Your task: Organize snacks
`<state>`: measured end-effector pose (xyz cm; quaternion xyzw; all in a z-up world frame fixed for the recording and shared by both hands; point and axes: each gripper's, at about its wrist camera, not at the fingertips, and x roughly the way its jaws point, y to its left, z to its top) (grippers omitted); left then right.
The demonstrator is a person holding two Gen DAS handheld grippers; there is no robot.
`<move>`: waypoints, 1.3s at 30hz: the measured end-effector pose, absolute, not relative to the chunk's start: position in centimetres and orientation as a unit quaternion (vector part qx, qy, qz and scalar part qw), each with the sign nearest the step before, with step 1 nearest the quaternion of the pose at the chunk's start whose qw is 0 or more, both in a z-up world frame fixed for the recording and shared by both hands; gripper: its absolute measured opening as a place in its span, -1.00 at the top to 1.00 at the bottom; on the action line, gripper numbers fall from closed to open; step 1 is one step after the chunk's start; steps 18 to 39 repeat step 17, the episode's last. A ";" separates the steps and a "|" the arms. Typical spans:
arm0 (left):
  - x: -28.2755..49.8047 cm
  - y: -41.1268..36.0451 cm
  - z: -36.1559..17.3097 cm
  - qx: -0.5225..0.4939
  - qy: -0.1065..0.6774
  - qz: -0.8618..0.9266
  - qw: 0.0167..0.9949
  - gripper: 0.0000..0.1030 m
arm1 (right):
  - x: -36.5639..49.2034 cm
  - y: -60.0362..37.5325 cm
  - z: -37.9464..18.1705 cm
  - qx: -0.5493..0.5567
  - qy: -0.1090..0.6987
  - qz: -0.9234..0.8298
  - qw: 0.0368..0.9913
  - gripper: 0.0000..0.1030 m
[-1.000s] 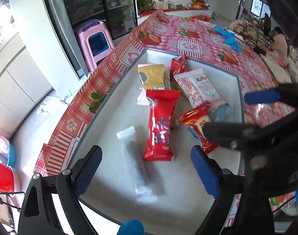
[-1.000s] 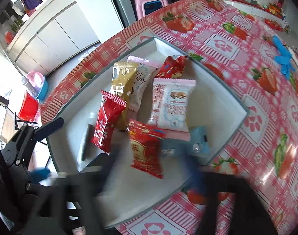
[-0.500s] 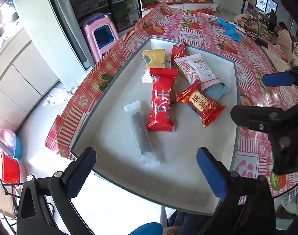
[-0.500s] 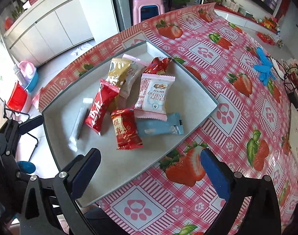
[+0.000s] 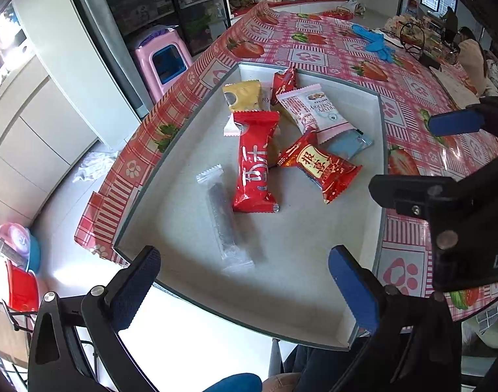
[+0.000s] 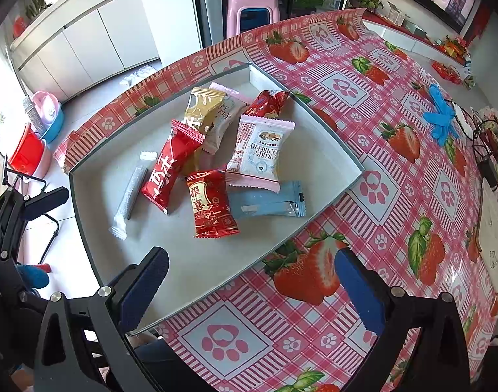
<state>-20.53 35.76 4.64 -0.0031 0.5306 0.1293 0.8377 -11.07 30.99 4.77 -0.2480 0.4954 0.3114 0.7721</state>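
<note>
While angled steeply down over the near end of the grey tray, left gripper spread wide with nothing between the blue pads, poised above the tray floor and touching no snack. Ahead of it, inside the tray: a clear-wrapped dark bar nearest, a long red packet just beside it, a smaller red packet to the right, a pale blue sachet tucked partly under a white cranberry pack, then a yellow pack and a crumpled red wrapper toward the far corner. Right gripper's black frame and one blue pad intruding at the right edge. From the right wrist, right gripper likewise released, jaws wide and empty, tilted down above the tray's near rim and the strawberry tablecloth. Same snacks clustered mid-tray, the red packet and blue sachet closest. Left gripper's dark finger visible at the left edge, apart from the snacks.
</note>
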 end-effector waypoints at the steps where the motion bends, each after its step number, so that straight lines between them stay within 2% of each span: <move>1: -20.5 35.7 4.5 -0.004 0.533 0.128 0.837 -0.99 | -11.0 31.0 4.7 -0.249 0.496 0.311 0.771 -0.98; 39: -21.0 35.7 5.0 -0.018 0.526 0.119 0.842 -0.99 | -11.8 31.8 4.2 -0.254 0.497 0.321 0.765 -0.98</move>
